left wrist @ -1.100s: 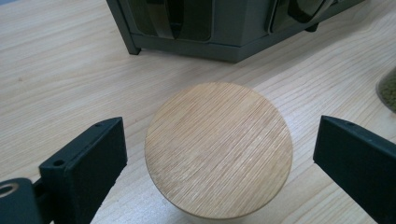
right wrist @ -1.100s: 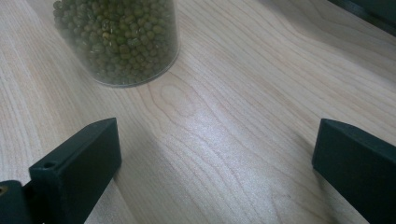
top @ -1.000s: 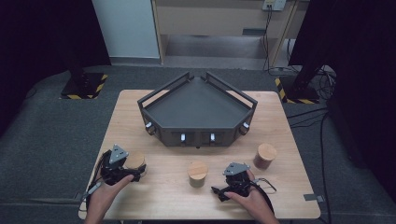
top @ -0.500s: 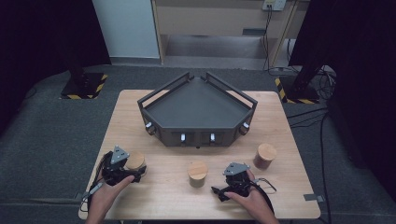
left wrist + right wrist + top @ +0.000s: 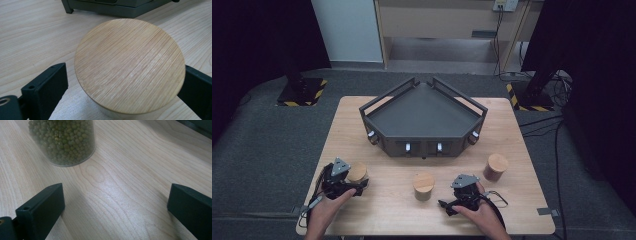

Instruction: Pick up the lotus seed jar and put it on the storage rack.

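Left gripper [image 5: 354,185] at 7 o'clock on the bench [image 5: 377,220], jaws spread wide around the wood-lidded jar [image 5: 130,67], 1 jaw on each side of the lid; contact with the right jaw hard to tell, a slim gap at the left jaw. Same jar [image 5: 358,172] just ahead of the left hand [image 5: 328,204] in the high view.

Right gripper [image 5: 447,205] at 5 o'clock, jaws wide apart over bare wood, gripping nothing. Just beyond it, toward 6 o'clock, a 2nd jar [image 5: 423,186], glass wall full of green beans [image 5: 63,138] in the right gripper view. Farther, at 4 o'clock, a 3rd jar [image 5: 496,167] with a darker body. Farthest, at 12 o'clock, a dark angular tray [image 5: 424,112] on short legs.
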{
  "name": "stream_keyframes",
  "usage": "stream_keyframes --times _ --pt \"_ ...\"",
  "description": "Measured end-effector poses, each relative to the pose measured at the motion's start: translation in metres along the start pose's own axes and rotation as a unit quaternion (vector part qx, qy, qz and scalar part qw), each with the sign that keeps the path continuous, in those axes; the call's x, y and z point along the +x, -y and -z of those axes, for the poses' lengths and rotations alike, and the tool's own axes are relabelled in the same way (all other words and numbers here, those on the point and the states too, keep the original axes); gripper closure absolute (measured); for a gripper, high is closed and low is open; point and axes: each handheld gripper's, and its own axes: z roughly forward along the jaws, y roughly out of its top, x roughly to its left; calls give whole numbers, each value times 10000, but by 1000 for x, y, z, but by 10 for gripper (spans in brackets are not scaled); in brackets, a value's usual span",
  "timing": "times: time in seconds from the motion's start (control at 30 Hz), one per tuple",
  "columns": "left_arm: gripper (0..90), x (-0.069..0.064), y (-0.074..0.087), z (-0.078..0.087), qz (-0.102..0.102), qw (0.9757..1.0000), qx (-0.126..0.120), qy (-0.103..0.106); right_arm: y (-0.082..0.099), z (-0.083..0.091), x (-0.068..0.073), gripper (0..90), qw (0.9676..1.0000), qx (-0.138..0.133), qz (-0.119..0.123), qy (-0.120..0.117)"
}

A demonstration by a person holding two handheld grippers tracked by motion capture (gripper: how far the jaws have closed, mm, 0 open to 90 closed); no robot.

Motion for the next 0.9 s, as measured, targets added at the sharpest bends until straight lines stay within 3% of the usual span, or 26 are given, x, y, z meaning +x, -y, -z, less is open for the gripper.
stream_keyframes --times 0.9 --pt "17 2 5 -12 27 9998 200 23 0 0 0 16 10000 0 -1 0"
